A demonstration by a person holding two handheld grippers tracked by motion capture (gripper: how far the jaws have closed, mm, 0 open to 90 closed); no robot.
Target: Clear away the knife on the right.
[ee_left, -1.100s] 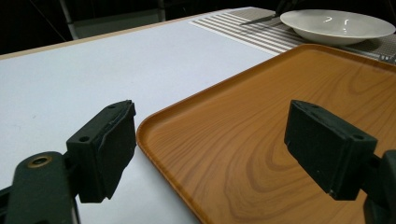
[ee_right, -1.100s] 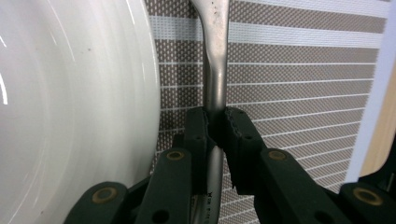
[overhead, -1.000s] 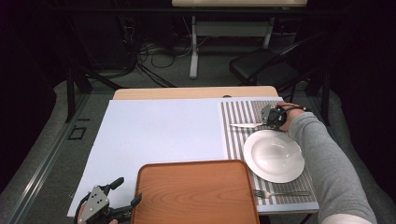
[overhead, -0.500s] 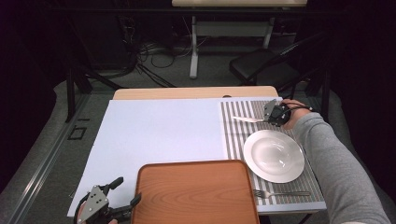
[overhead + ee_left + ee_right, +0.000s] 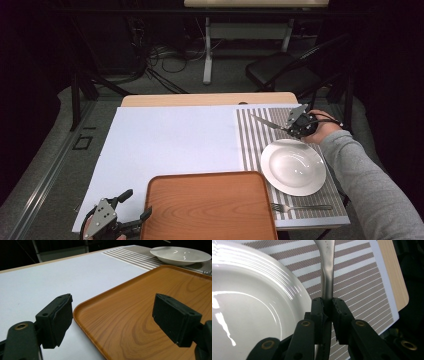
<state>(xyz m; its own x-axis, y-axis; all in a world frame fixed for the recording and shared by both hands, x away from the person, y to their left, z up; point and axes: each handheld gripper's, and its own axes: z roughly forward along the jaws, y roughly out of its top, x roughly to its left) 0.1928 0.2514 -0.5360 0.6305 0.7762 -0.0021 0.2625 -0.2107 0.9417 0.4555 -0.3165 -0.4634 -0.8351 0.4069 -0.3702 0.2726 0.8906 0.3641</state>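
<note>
My right gripper (image 5: 296,125) is shut on the handle of a metal knife (image 5: 264,121), which it holds above the striped placemat (image 5: 252,145) with the blade pointing left. In the right gripper view the jaws (image 5: 327,304) clamp the knife's handle (image 5: 327,267) just past the rim of the white plate (image 5: 249,302). The plate (image 5: 293,166) sits on the placemat in front of that gripper. My left gripper (image 5: 136,204) stands open at the near left corner of the wooden tray (image 5: 210,210). The tray's edge (image 5: 90,315) lies between its jaws, untouched.
A fork (image 5: 300,207) lies on the placemat between the plate and the table's near edge. A large white mat (image 5: 170,140) covers the table's left and middle. A dark chair (image 5: 280,75) and a table leg stand beyond the far edge.
The right gripper has lifted the knife off the placemat and drifted slightly right. The left gripper has stayed where it was.
</note>
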